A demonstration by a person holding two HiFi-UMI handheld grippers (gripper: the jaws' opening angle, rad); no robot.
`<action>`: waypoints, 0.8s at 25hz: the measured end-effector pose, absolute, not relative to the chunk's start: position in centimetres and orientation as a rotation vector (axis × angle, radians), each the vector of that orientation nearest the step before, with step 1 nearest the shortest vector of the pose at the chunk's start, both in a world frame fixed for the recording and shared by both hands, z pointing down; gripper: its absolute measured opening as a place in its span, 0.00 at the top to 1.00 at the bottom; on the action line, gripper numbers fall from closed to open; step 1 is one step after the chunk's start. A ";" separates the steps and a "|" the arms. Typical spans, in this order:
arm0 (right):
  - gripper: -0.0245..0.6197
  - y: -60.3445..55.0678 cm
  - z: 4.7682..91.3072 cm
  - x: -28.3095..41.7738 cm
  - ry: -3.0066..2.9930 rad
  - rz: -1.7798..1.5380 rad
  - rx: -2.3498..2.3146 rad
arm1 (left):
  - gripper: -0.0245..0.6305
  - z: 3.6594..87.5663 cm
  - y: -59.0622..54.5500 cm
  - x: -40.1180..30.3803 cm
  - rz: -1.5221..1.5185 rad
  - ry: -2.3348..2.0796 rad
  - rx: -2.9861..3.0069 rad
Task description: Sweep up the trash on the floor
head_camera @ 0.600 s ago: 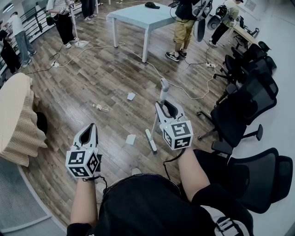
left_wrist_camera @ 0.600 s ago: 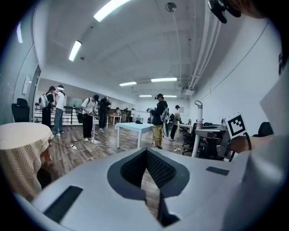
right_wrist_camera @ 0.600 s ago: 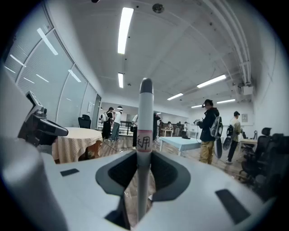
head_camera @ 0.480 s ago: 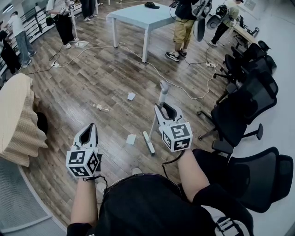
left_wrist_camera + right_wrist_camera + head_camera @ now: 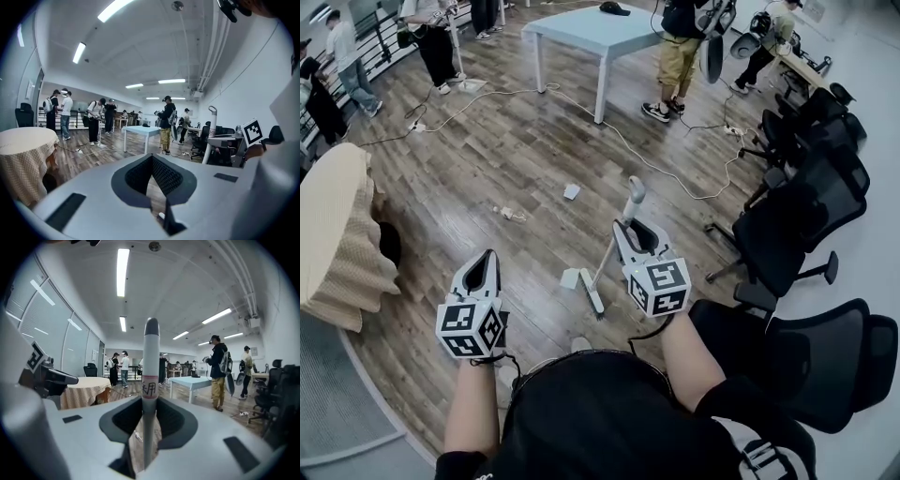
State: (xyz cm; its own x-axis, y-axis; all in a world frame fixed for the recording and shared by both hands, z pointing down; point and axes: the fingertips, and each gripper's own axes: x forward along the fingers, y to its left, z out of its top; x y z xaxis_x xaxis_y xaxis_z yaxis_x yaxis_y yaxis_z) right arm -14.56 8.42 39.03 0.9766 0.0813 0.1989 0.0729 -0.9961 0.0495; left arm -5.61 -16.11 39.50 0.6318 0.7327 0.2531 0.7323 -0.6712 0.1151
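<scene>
My right gripper (image 5: 636, 231) is shut on the white handle of a broom (image 5: 614, 242), which slants down to the left. Its narrow head (image 5: 592, 293) rests on the wood floor against a white paper scrap (image 5: 570, 278). In the right gripper view the handle (image 5: 150, 362) stands upright between the jaws of the right gripper (image 5: 150, 401). A second paper scrap (image 5: 572, 191) and a small piece of trash (image 5: 510, 214) lie farther out. My left gripper (image 5: 484, 266) hovers to the left with its jaws together and nothing in them; the left gripper view shows the left gripper (image 5: 152, 158) pointing across the room.
A round table with a beige cloth (image 5: 336, 234) stands at the left. Black office chairs (image 5: 797, 220) line the right side. A light blue table (image 5: 598, 36) and several people stand at the back. White cables (image 5: 675, 178) trail across the floor.
The right gripper has drawn the broom to the left, and its head now touches the near paper scrap. The left gripper has hardly moved.
</scene>
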 end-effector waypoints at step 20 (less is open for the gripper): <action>0.80 11.2 38.6 -15.7 0.088 0.288 3.069 | 0.97 40.3 -14.1 -7.2 0.492 1.221 2.915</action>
State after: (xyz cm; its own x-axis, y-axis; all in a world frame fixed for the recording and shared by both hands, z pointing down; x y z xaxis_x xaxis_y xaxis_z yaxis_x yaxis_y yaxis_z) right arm -15.68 11.18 38.59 0.9809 0.0623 0.1843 0.0516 -0.9967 0.0626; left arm -7.19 -14.14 40.33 0.6613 0.6865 0.3022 0.7042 -0.7070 0.0653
